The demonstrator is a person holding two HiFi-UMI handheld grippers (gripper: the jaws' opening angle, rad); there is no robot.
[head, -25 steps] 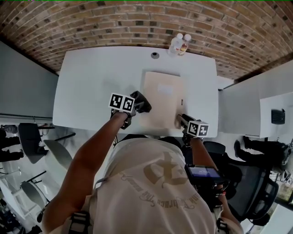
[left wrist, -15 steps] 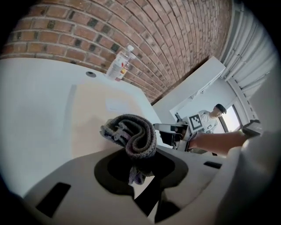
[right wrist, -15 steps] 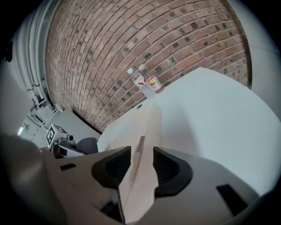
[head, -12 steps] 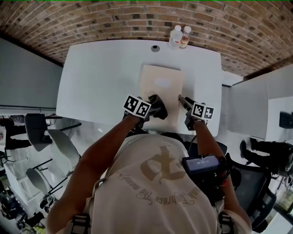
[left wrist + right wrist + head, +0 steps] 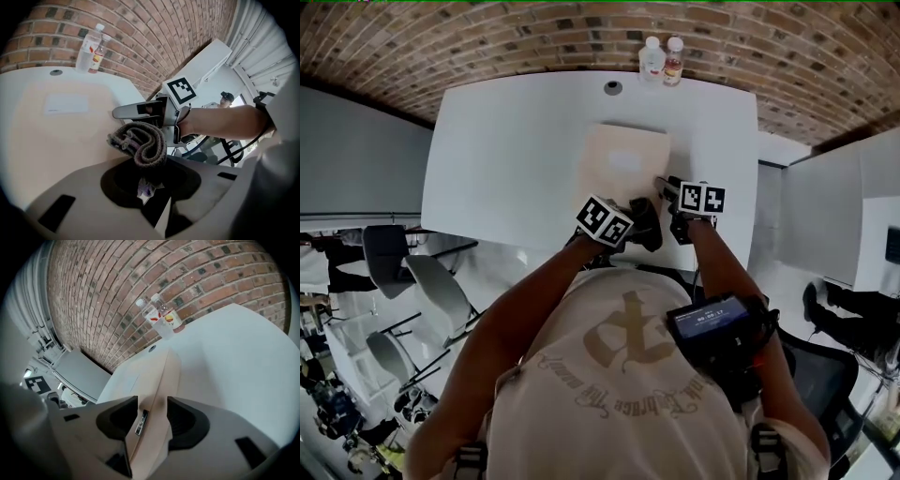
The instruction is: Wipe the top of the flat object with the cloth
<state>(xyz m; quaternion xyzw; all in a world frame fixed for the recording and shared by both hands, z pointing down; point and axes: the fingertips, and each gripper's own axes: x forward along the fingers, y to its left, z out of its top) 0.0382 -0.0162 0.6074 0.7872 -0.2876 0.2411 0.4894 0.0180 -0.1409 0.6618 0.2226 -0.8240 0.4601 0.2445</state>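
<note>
Now left hand-held gripper [image 5: 149,180] clamps the cloth [image 5: 140,143]; right hand-held gripper [image 5: 152,411], jaws just opening, seemingly loosely straddles the flat object [image 5: 161,376].

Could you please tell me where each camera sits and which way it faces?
Head view: on the person's head, looking steeply down at the table and flat object; shirt, forearms, left gripper, right gripper show.
Left gripper view: on the left gripper, facing across the flat object toward the bottles; its fingers clamp the cloth; the right gripper's forearm shows.
Right gripper view: on the right gripper, along the flat object's edge, lying between fingers that have just been opening.
Shared: all three show the bottles.
</note>
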